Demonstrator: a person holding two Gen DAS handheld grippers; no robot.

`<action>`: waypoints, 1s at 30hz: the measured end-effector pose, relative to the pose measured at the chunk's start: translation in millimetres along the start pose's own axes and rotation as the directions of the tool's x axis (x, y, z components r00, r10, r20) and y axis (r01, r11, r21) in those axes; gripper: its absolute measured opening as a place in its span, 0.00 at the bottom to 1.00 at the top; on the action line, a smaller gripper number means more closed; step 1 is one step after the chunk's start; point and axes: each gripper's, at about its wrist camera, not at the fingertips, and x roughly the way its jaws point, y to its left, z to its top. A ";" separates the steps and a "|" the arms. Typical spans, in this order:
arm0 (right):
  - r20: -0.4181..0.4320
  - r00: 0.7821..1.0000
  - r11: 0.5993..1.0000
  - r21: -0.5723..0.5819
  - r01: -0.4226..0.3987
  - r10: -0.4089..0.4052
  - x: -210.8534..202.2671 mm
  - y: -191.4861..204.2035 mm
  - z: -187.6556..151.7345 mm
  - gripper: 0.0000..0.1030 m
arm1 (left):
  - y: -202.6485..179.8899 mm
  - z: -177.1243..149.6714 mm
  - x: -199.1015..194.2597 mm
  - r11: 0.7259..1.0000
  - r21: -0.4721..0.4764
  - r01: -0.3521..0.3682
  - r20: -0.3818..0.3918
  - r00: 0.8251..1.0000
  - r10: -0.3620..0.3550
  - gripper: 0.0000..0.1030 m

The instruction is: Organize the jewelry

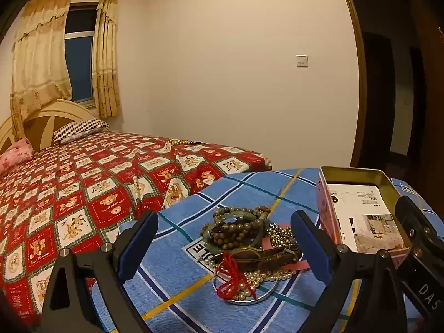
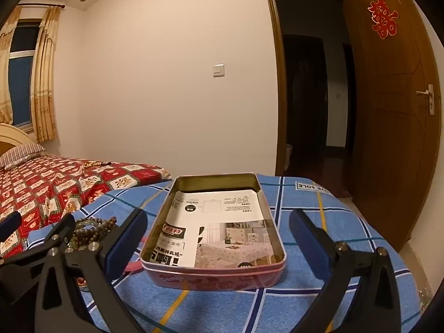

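Observation:
A heap of jewelry (image 1: 244, 247) lies on a blue checked cloth (image 1: 177, 285): brown bead bracelets (image 1: 236, 229), a green bangle (image 1: 241, 215), pearl strings, a red tassel (image 1: 231, 273), a brown strap and a silver ring. My left gripper (image 1: 224, 245) is open, its blue pads either side of the heap, just short of it. An open pink tin (image 2: 213, 273) lined with printed paper (image 2: 216, 222) stands to the right. My right gripper (image 2: 217, 238) is open, fingers either side of the tin. The beads show at the left (image 2: 91, 230) in the right wrist view.
A bed with a red bear-pattern quilt (image 1: 83, 194) lies to the left, with a string of beads (image 1: 180, 142) on its far edge. A dark open doorway (image 2: 310, 97) and a wooden door (image 2: 394, 111) stand behind the table on the right.

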 end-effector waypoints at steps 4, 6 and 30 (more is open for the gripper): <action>-0.009 1.000 1.000 -0.016 0.008 -0.008 0.3 0.3 0.0 1.00 | -7.3 -4.4 8.7 1.000 0.016 0.000 -0.037 0.999 0.001 0.94; -0.006 1.000 1.000 -0.021 0.010 -0.010 0.2 0.6 0.0 1.00 | -5.1 -2.7 10.2 1.000 0.006 0.010 -0.041 0.999 -0.009 0.94; -0.008 1.000 1.000 -0.002 0.016 -0.016 -1.0 -3.4 2.1 1.00 | 0.3 -1.2 8.4 1.000 0.002 0.022 -0.040 0.999 -0.022 0.94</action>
